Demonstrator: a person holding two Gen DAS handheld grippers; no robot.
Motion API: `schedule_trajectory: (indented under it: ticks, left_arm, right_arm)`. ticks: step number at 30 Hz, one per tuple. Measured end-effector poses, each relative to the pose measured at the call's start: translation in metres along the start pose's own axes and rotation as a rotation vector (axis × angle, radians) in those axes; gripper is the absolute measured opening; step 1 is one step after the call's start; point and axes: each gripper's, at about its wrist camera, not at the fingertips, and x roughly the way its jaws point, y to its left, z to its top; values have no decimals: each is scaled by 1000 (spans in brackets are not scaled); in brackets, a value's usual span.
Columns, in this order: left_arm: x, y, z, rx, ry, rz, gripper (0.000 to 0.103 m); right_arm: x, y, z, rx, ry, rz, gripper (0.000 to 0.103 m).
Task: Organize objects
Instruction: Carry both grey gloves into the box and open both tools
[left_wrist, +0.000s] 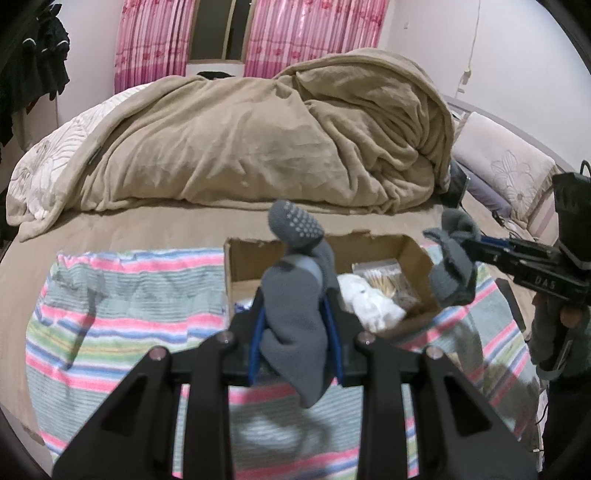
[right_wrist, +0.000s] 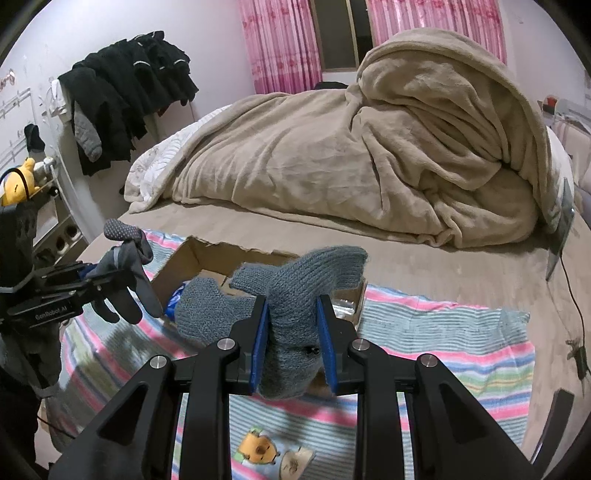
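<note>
Gloves fill both grips above the cardboard box (left_wrist: 413, 254), which sits on a striped towel (left_wrist: 122, 295) spread over the bed (left_wrist: 147, 221). The left gripper (left_wrist: 295, 332) has its blue-padded fingers (left_wrist: 257, 339) clamped on a smooth dark grey glove (left_wrist: 291, 328); the glove's dotted grip fingertip (left_wrist: 293, 221) stands up over the near wall of the box, while the rest droops below the pads. The right gripper (right_wrist: 293, 343) has its fingers (right_wrist: 328, 343) clamped on a knitted blue-grey glove (right_wrist: 291, 295), whose cuff and thumb spread out to either side over the box's near corner. Both gloves hang clear of the towel.

Inside the box lie a crumpled white cloth (left_wrist: 369, 302) and a clear bag of thin wooden sticks (left_wrist: 384, 280); a blue-and-white packet (right_wrist: 173, 295) shows at the box's left inner wall in the right wrist view. The held gloves hide much of the box's inside from each camera. Beyond the box, a rumpled tan blanket (left_wrist: 258, 140) is heaped across the bed, with pink curtains (left_wrist: 147, 40) behind it. Left of the box, farther off, dark clothes (right_wrist: 122, 92) hang on a rack by the wall, with a yellow plush toy (right_wrist: 18, 181) below them.
</note>
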Motion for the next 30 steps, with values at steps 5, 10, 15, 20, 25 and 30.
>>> schedule_trajectory:
  ticks: [5,10,15,20,25,30]
  left_arm:
    - [16,3,6,6,12,-5,29]
    - [36,9,6,0,43,-3,30]
    - [55,10,5,11,77,-13,30]
    - [71,13,1,3,122,-20,30]
    - [86,16,-4,3,172,2,34]
    - [86,10,-4,19,191,21,42]
  right_arm:
    - [21,-3,1,-16,27,-9,27]
    - [45,-5,0,-35,65,-25,27]
    - [65,-7,-3,-43,99,-29,27]
    - [86,-4,-10,-70,147,-39,27]
    - [95,-7,-12,-74,149,-64,28]
    - [91,-14,-12,-44,136,-88,42]
